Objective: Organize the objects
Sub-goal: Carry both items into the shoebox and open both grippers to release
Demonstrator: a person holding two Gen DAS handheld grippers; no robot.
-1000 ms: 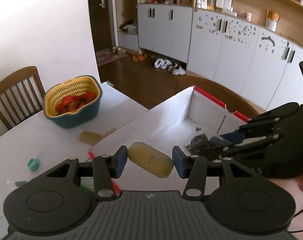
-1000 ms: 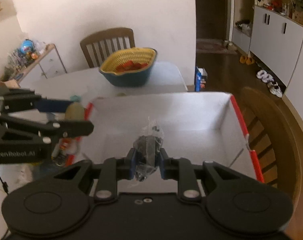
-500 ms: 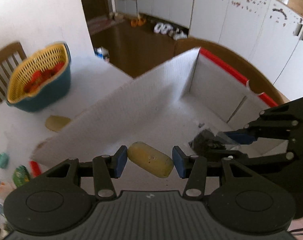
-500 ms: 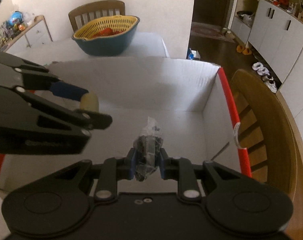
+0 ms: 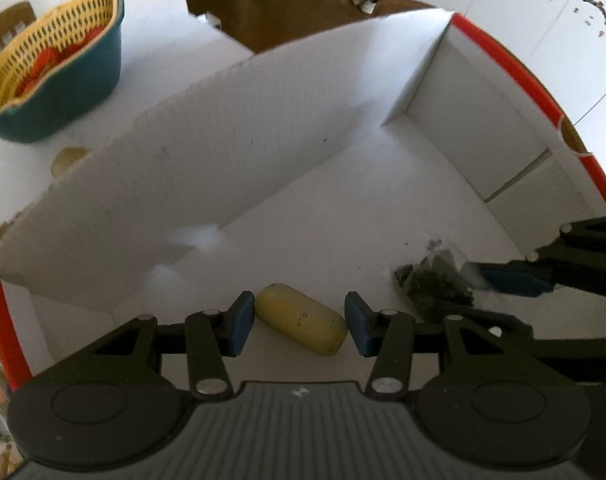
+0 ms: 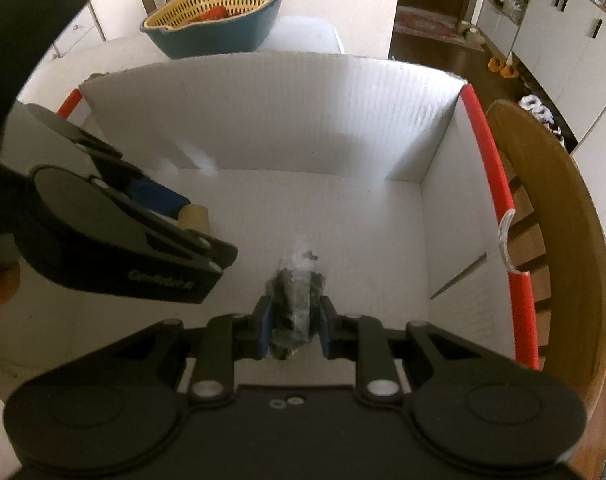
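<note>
A white cardboard box [image 5: 263,152] with red-taped edges fills both views; it also shows in the right wrist view [image 6: 263,120]. My left gripper [image 5: 299,326] is shut on a yellow oblong object [image 5: 301,324] and holds it inside the box, low over the floor. My right gripper [image 6: 293,330] is shut on a small clear bag of dark bits [image 6: 297,300], also inside the box. The bag [image 5: 435,282] shows at the right in the left wrist view. The left gripper shows at the left in the right wrist view with the yellow object [image 6: 194,217].
A teal basket with a yellow liner [image 5: 51,60] holding red items stands on the white table beyond the box; it also shows in the right wrist view [image 6: 215,20]. A tan piece [image 5: 67,158] lies outside the box wall. A wooden chair [image 6: 543,208] stands at the right.
Both grippers have moved forward and down into the box with their objects. The basket and table have slid toward the top of the views.
</note>
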